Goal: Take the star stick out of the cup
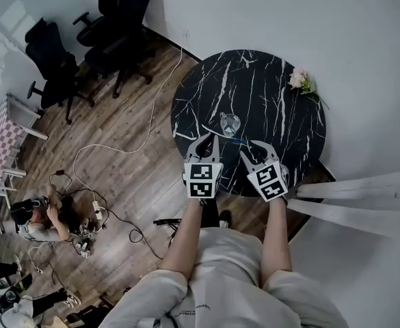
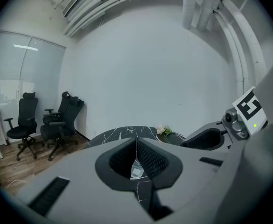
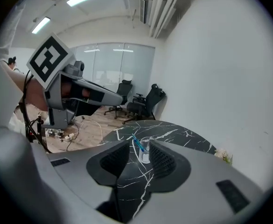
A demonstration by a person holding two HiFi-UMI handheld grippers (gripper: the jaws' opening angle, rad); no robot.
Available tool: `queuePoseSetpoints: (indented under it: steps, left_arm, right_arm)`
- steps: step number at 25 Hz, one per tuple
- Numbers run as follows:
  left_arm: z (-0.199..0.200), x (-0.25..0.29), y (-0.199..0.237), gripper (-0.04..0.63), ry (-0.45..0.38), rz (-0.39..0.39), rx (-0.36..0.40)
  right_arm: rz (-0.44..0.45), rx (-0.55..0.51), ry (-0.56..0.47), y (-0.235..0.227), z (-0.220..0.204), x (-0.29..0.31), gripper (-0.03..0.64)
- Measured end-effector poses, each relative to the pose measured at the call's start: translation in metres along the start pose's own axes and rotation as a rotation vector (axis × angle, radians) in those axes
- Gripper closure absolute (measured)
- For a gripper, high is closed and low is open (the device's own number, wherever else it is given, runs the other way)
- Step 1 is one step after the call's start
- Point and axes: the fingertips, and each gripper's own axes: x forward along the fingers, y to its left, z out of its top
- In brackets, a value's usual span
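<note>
Tongs come nearest, both over the near rim of the round black worktop (image 1: 186, 108): the left tongs (image 1: 206, 141) have their tips pressed together with nothing between them, while the right tongs (image 1: 256, 149) stand spread and empty. Just beyond them the clear cup (image 1: 230, 124) stands upright, roughly mid-worktop, with the thin blue star stick (image 3: 137, 143) leaning out over its rim, not yet touched.

My worry is the cup. It looks light and glassy, and with the left tongs closed I have nothing bracing it. I judge that a sideways pull on the leaning stick could tip it or drag it across the slick marble. The stick is slim too, so a pinch off its line could let it slip. Lifting along its tilt should avoid both.

Room is generous, with bare worktop all round the cup; the closest edge is the one under my tongs. Farther off, a small flower sprig (image 1: 300, 81) lies by the far right edge, well apart from the cup. Past that the wall stands close, and chairs (image 1: 111, 39) and cables (image 1: 117, 145) sit on the floor off to the left, out of my path
</note>
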Motion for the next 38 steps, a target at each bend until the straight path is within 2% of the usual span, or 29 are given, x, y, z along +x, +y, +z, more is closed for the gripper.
queuePoseSetpoints:
  steps: [5, 12, 18, 23, 27, 38]
  left_arm:
    - [0.01, 0.005, 0.012, 0.571, -0.006, 0.003, 0.009]
    - [0.006, 0.012, 0.024, 0.571, 0.014, 0.007, 0.002]
    - [0.0, 0.013, 0.03, 0.571, 0.027, 0.016, 0.0]
    - [-0.005, 0.012, 0.036, 0.571, 0.031, 0.031, -0.01]
    - [-0.002, 0.014, 0.039, 0.572, 0.027, 0.04, -0.015]
    - [0.0, 0.019, 0.051, 0.571, 0.032, 0.066, -0.033]
  right_arm:
    - [0.006, -0.027, 0.007, 0.0, 0.012, 0.014, 0.491]
    - [-0.008, -0.13, 0.105, 0.001, 0.003, 0.038, 0.492]
    - [-0.033, -0.121, 0.124, -0.003, -0.004, 0.047, 0.497]
    - [-0.06, -0.107, 0.117, -0.009, -0.003, 0.049, 0.561]
    - [-0.052, -0.045, 0.094, -0.013, 0.005, 0.05, 0.569]
    - [-0.078, 0.03, 0.026, -0.028, 0.026, 0.06, 0.571]
